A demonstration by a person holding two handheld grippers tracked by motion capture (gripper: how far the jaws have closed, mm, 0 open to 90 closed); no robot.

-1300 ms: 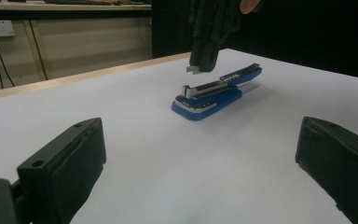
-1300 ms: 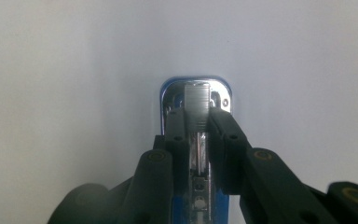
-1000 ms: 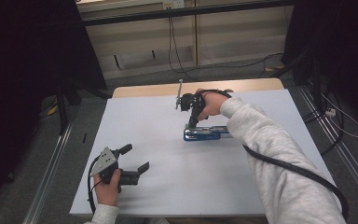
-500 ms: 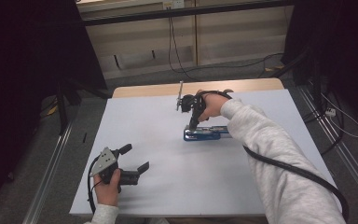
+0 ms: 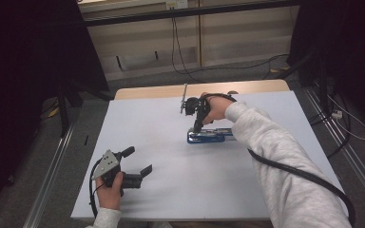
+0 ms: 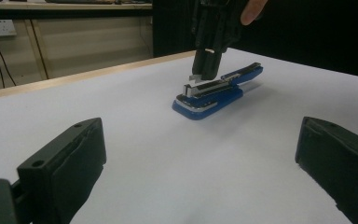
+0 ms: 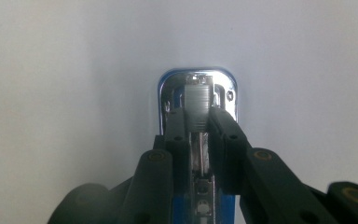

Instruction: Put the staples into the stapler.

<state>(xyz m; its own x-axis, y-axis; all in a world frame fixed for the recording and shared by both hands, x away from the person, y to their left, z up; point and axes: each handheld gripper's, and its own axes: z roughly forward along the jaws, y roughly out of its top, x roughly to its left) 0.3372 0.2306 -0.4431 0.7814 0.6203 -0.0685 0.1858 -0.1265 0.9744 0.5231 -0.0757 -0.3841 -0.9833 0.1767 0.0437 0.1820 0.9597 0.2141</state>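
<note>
Between right gripper [image 7: 199, 135] fingers, blue stapler's [image 7: 196, 88] metal strip [image 7: 198, 109]

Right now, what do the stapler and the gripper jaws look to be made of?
Stapler: base and top look like glossy blue plastic; the staple channel and front plate look like bright metal, since they mirror light in the right gripper view. Right gripper: its fingers look like matte black plastic with screw heads. The left gripper looks similar, possibly rubber-padded.

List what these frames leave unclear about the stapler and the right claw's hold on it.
- High view: the stapler's right end is hidden behind the sleeve.
- Right gripper view: the right claw covers the stapler's rear.
- Left gripper view: the silver strip is too small to identify.
</note>
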